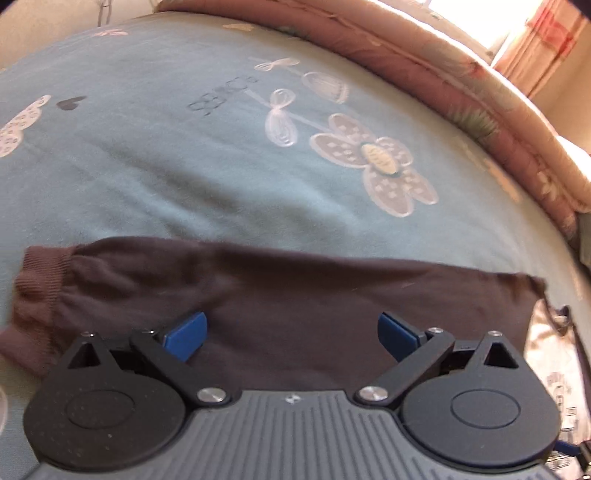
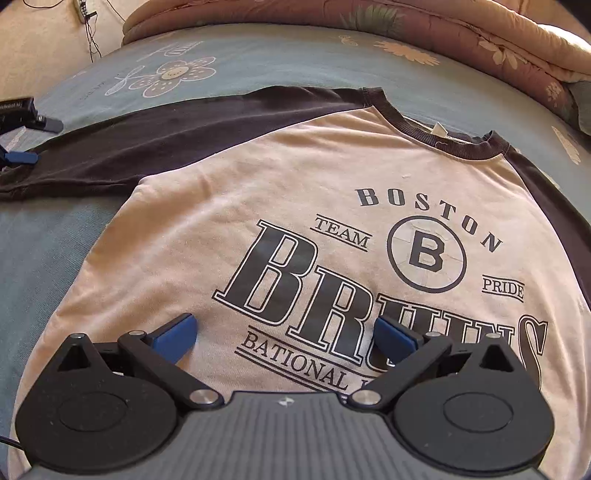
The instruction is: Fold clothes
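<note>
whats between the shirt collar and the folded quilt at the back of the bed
Only bare bedsheet: a strip of blue-green floral fabric separates the collar from the quilt. The right wrist view shows it.

Left gripper (image 1: 291, 334) with blue pads on black link arms, two round black discs, silver screws at the pivots, grey ribbed body between them, right gripper (image 2: 286, 334) of the same build and colours
</note>
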The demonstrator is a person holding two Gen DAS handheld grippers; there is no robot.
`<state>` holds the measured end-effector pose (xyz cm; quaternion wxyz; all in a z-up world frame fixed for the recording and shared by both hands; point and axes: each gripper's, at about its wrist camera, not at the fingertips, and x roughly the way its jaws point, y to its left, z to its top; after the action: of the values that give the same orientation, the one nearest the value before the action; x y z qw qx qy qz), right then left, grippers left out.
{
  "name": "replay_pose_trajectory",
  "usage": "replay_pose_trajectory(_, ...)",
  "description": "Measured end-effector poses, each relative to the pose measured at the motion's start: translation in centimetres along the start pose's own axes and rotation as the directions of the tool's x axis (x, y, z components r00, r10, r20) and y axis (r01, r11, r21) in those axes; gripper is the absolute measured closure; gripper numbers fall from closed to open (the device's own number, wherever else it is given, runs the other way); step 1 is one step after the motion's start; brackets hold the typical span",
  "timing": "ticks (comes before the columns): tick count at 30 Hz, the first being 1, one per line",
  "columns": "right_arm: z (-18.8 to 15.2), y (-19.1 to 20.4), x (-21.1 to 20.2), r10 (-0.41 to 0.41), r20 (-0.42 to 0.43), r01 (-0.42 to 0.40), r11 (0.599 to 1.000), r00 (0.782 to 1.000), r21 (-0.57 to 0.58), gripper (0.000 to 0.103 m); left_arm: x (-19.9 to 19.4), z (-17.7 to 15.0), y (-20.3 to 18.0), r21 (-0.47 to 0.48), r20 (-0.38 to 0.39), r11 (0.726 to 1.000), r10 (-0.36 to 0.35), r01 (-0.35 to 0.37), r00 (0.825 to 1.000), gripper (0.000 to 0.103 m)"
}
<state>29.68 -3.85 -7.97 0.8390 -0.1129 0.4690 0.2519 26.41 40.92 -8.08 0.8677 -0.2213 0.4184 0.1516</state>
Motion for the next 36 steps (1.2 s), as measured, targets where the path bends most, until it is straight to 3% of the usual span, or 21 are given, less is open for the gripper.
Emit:
replay_pose_trajectory(1, 0.0, 0.0, 0.0, 0.001, 0.000, -0.001, 1.000, 1.000, 0.001, 0.000, -0.4, -0.3, 0.5, 0.033, 0.028, 0.999, 0.009, -0.010, 1.000, 0.005)
replay_pose_trajectory(2, 0.0, 0.0, 0.0, -0.001, 0.000, 0.001, 1.000, 1.000, 0.000, 0.000, -0.6, -0.4, 0.8, 0.064, 0.036, 0.995, 0.073, -0.075, 0.997, 0.005)
replay_pose_trajectory(4, -0.1, 0.2, 0.0, -0.006, 0.003, 0.006, 1.000, 1.000, -0.001, 0.000, -0.5, -0.4, 1.0, 0.129, 0.038, 0.955, 0.263, -0.266, 0.964, 0.006)
replay_pose_trajectory(5, -0.1, 0.2, 0.0, -0.008, 0.005, 0.008, 1.000, 1.000, -0.001, 0.000, -0.6, -0.3, 1.0, 0.158, 0.036, 0.942, 0.294, -0.296, 0.955, 0.007)
replay_pose_trajectory(8, -0.1, 0.3, 0.1, -0.016, 0.010, 0.016, 1.000, 1.000, 0.003, 0.000, -1.9, -0.5, 0.3, 0.165, 0.024, 0.977, 0.135, -0.137, 0.991, 0.006)
replay_pose_trajectory(10, -0.1, 0.4, 0.1, -0.021, 0.011, 0.021, 1.000, 1.000, 0.008, 0.000, -2.2, -0.8, -0.5, 0.192, 0.036, 0.980, 0.048, -0.054, 0.998, 0.005)
replay_pose_trajectory(11, -0.1, 0.4, 0.1, -0.025, 0.010, 0.025, 1.000, 1.000, 0.010, 0.000, -2.1, -0.9, -0.9, 0.211, 0.039, 0.976, 0.042, -0.050, 0.998, 0.005)
replay_pose_trajectory(14, 0.1, 0.4, -0.1, -0.032, 0.001, 0.032, 0.999, 1.000, 0.027, 0.000, -0.3, -1.0, -0.5, 0.217, 0.007, 0.954, 0.210, -0.206, 0.978, 0.005)
replay_pose_trajectory(15, 0.3, 0.3, -0.5, -0.021, 0.011, 0.020, 0.999, 1.000, 0.049, 0.000, -0.4, -1.1, -0.2, 0.199, 0.010, 0.953, 0.231, -0.229, 0.973, 0.005)
replay_pose_trajectory(19, 2.7, 0.2, -2.3, 0.046, 0.113, -0.054, 0.996, 0.993, 0.075, 0.000, -2.1, -1.9, -0.2, 0.201, 0.025, 0.967, 0.153, -0.155, 0.988, 0.003)
replay_pose_trajectory(23, 7.9, 1.4, -0.4, 0.025, 0.159, -0.023, 1.000, 0.987, -0.013, 0.000, -1.1, -2.6, -0.6, 0.252, 0.024, 0.946, 0.203, -0.202, 0.979, 0.002)
replay_pose_trajectory(28, 13.4, 2.0, 5.3, 0.096, 0.112, -0.100, 0.994, 0.989, 0.032, 0.000, -1.0, -2.7, -0.2, 0.249, 0.034, 0.949, 0.193, -0.195, 0.981, 0.001)
replay_pose_trajectory(31, 13.5, 2.8, 8.3, 0.049, 0.049, -0.050, 0.998, 0.998, 0.027, 0.000, -1.0, -2.8, 0.0, 0.257, 0.038, 0.948, 0.182, -0.186, 0.982, 0.001)
replay_pose_trajectory(36, 13.5, 3.7, 8.6, 0.016, 0.063, -0.015, 1.000, 0.998, -0.010, 0.000, -1.0, -1.8, 0.7, 0.206, 0.038, 0.965, 0.155, -0.159, 0.987, 0.001)
